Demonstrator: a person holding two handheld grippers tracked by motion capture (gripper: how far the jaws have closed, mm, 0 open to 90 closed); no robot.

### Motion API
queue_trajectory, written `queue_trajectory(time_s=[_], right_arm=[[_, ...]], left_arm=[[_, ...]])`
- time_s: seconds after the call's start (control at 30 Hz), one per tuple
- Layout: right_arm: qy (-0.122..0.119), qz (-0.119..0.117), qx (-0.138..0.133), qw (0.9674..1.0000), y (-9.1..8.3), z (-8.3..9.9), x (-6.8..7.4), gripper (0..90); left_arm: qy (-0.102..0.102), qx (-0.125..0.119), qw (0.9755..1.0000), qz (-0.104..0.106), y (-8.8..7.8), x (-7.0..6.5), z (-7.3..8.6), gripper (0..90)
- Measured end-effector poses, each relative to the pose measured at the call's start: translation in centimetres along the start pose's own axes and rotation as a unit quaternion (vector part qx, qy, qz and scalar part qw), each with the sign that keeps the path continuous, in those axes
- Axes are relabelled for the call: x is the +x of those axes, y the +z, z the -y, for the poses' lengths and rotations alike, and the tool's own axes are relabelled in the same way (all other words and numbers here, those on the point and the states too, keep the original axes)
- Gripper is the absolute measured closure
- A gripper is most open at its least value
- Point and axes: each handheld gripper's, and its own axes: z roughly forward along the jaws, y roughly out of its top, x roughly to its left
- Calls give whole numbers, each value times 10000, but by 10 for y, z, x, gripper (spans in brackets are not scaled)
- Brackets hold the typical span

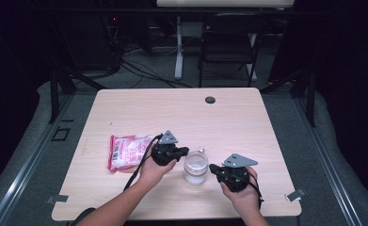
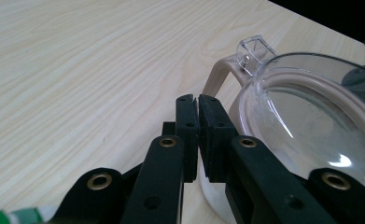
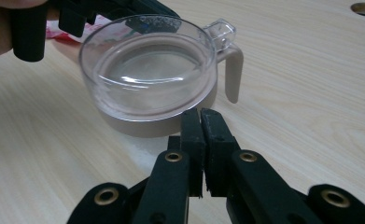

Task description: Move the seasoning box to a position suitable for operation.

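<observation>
A clear jar with a transparent lid (image 1: 195, 166) stands near the table's front middle; its beige collar and latch tab show close up (image 2: 311, 116) (image 3: 152, 70). My left gripper (image 1: 185, 151) sits just left of the jar, jaws shut with nothing between them, tips beside the jar's rim (image 2: 198, 100). My right gripper (image 1: 212, 166) lies just right of the jar, pointing at it, jaws shut and empty, tips close to the jar's base (image 3: 201, 114). A pink and white packet (image 1: 126, 150) lies flat to the left of my left hand.
The light wooden table (image 1: 228, 117) has a round cable hole (image 1: 210, 100) near its far edge. Beyond the table stand a dark folding chair (image 1: 228, 42) and a white desk leg (image 1: 178, 47) among floor cables.
</observation>
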Motion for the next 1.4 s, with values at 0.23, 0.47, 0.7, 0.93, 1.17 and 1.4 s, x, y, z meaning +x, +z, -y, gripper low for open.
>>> queue_trajectory(time_s=[0.23, 0.47, 0.7, 0.93, 1.17, 1.4], right_arm=[[-155, -208, 104, 9996, 0, -3, 3, 900], [-362, -346, 136, 9987, 7, -8, 16, 898], [-526, -605, 38, 9968, 20, -16, 25, 874], [-674, -777, 100, 9946, 34, -20, 29, 834], [-639, -405, 38, 9971, 28, -22, 11, 827], [-427, -105, 197, 9988, 52, -24, -14, 816]], left_arm=[[130, -60, 9996, -236, -39, -2, 13, 838], [1, -54, 9993, -360, -62, 0, 29, 801], [-71, -234, 9989, -410, -70, -1, 41, 710], [-4, -134, 9982, -588, -70, -4, 49, 669], [-189, -158, 9979, -591, -73, 1, 56, 657], [-267, -203, 9968, -721, -82, 0, 62, 663]])
